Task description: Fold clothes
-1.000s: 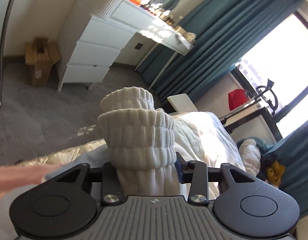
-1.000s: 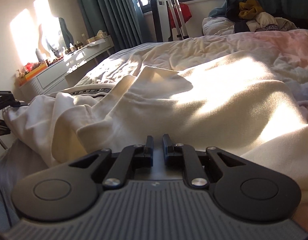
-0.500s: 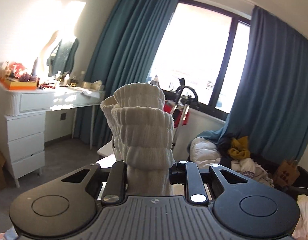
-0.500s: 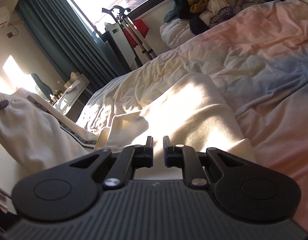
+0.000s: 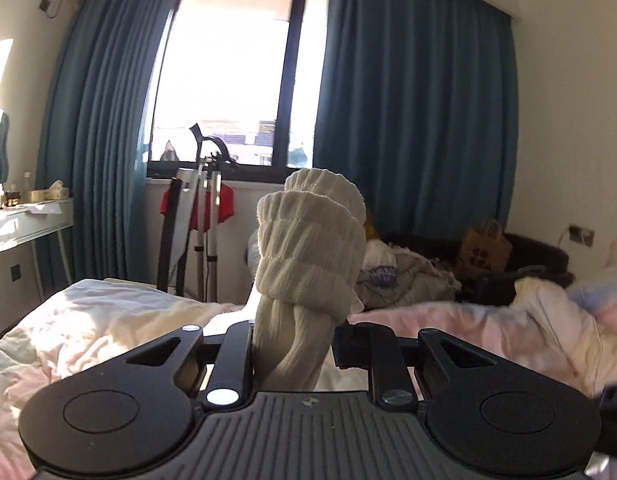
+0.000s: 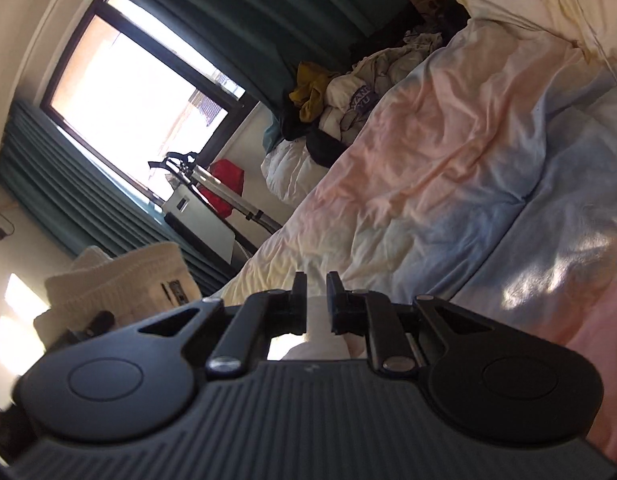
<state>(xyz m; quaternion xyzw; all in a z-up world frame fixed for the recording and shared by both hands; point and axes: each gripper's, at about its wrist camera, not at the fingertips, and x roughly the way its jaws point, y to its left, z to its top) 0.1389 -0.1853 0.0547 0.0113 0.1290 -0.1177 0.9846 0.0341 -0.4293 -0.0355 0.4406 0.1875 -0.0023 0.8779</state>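
A cream garment's ribbed band stands bunched up out of my left gripper, which is shut on it and held level over the bed. In the right wrist view the same band hangs at the far left, with the dark left gripper beside it. My right gripper is rolled to one side above the pastel duvet. Its jaws are nearly together, and a thin strip of the white fabric runs between them. The rest of the garment is hidden below both grippers.
A pile of clothes and a brown paper bag lie beyond the bed's far side. A metal stand with a red cloth is under the window. A white dresser is at the left. A pillow lies at the head.
Both grippers have swung round and rolled, rising off the bed. The left view turned from the dresser and floor to the window. The ribbed band stayed in the left jaws.
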